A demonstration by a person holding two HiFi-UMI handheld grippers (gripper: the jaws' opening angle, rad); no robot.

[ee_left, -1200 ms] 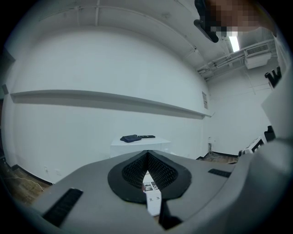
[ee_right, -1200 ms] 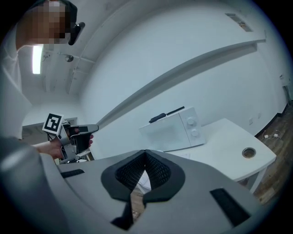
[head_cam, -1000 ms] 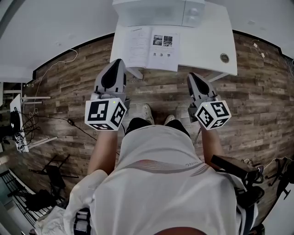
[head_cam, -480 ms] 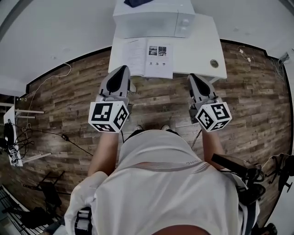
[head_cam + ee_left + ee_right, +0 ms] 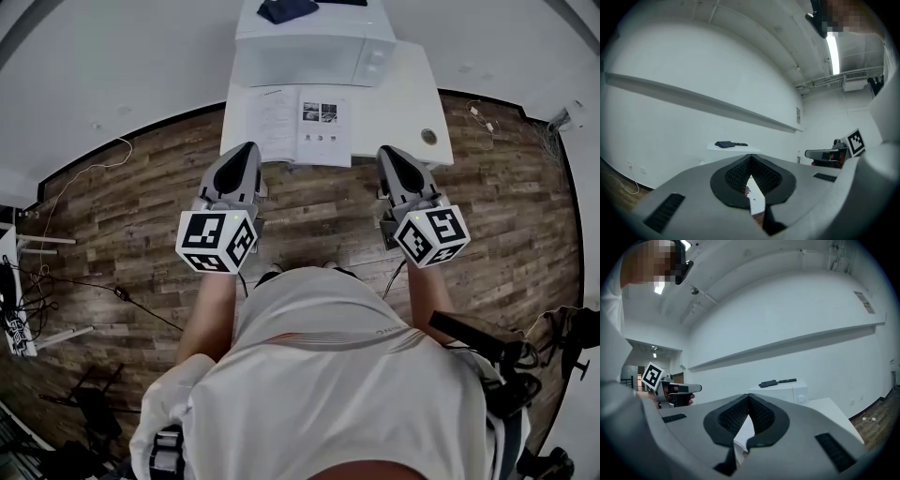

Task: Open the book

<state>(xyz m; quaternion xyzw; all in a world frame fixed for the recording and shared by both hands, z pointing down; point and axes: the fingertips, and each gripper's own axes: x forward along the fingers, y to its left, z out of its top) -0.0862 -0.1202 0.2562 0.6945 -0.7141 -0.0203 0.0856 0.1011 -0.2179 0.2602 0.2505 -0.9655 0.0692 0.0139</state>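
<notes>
Open book [image 5: 298, 125] on the surface [image 5: 398, 98], spine pointing away, whole only in head view; left tongs [image 5: 247, 150] and right tongs [image 5: 387, 154] closed, empty

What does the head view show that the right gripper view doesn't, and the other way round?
Only the head view: the printed pages of the open book and the round hole in the white table. Only the right gripper view: the long wall ledge and a ceiling light. Both: the white microwave with dark items on top, and that table.

Bare tabletop [image 5: 396, 120] right of the open book [image 5: 298, 124]; microwave [image 5: 309, 52] just behind, perhaps against it.
</notes>
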